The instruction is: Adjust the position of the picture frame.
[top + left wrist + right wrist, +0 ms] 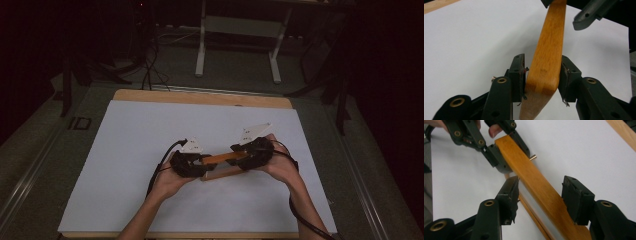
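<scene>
At left of centre in the high view, left hand (167, 180) around the left gripper (207, 161), low over the white sheet (130, 150). In the left gripper view, pads set on either side of the near end of the wooden bar (550, 45). Right pad against the wood, a thin slit at the left pad. Slack rather than clamped, by the look of it.

At centre, wooden bar (220, 158) bridging the two grippers, lifted a little off the sheet. A paler strip just below it. Whether joined to the bar, hard to tell.

Likely handling: stiff, light, hard-edged. Smooth varnished faces, so prone to slip or twist between narrow pads. Not fragile. Best taken across the two narrow edges, near each end, pads flat to the wood. Best kept clear of the small brass pin (533, 157) sticking out of one side near the far end.

At right of centre, right gripper (235, 159) in the right hand (282, 167). In the right gripper view, fingers spread wide, bar running slantwise between them, daylight on both sides. No grip there.
</scene>
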A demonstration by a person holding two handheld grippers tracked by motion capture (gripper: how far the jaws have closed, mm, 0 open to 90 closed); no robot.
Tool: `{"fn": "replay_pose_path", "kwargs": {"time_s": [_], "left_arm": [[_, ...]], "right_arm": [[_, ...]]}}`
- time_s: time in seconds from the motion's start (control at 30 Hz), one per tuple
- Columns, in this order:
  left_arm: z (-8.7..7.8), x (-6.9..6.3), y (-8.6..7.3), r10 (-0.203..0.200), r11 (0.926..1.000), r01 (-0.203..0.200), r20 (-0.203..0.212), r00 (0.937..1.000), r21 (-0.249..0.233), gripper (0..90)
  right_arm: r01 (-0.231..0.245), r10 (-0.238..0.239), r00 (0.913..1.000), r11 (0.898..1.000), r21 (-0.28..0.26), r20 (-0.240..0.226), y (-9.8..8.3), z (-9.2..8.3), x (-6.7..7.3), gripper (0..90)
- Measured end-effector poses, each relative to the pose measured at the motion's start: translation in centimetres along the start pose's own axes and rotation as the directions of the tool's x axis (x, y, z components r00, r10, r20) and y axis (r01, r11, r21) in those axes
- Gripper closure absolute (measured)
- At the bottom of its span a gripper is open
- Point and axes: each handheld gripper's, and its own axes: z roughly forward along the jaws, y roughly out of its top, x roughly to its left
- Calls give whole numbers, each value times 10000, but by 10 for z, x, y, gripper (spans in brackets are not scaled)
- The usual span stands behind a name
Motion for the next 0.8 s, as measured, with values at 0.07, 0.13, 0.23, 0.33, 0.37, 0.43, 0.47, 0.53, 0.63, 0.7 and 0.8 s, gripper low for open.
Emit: {"fn": "replay_pose_path", "kwargs": {"time_s": [0.07, 0.13, 0.23, 0.33, 0.37, 0.43, 0.47, 0.53, 0.63, 0.7, 0.8], "left_arm": [[-1, 1, -2, 7, 10000, -6, -129, 9999, 57, 609], [-3, 4, -6, -126, 9999, 128, -303, 9995, 51, 602], [-8, 10, -10, -372, 9993, 375, -467, 9982, 42, 589], [-9, 11, -11, -367, 9993, 368, -507, 9980, 7, 579], [-9, 10, -12, -336, 9994, 337, -537, 9980, 6, 579], [-9, 10, -12, -386, 9993, 384, -623, 9973, -50, 578], [-9, 10, -12, -459, 9989, 453, -647, 9968, -100, 576], [-9, 10, -13, -641, 9978, 627, -739, 9952, -213, 569], [-8, 10, -15, -681, 9973, 656, -835, 9942, -318, 562], [-9, 9, -15, -727, 9970, 703, -842, 9938, -316, 561], [-10, 9, -16, -792, 9964, 765, -806, 9936, -362, 557]], "right_arm": [[187, -187, 9998, 9996, 198, -22, 2, 1, 2, 479], [312, -310, 9995, 9986, 426, -39, 4, 1, 3, 498], [440, -427, 9989, 9967, 686, -209, 6, 2, 4, 528], [582, -548, 9977, 9939, 938, -389, 10, 5, 6, 565], [642, -601, 9972, 9929, 1004, -436, 11, 6, 6, 567], [839, -799, 9962, 9875, 1331, -352, 15, 10, 9, 583], [922, -890, 9956, 9848, 1474, -281, 17, 11, 9, 594], [1084, -1066, 9941, 9772, 1823, -196, 22, 13, 11, 620], [1360, -1374, 9904, 9611, 2403, -109, 28, 20, 14, 629], [1469, -1514, 9885, 9502, 2748, -50, 31, 27, 15, 625], [1626, -1692, 9856, 9379, 3065, -50, 32, 39, 17, 658]]}}
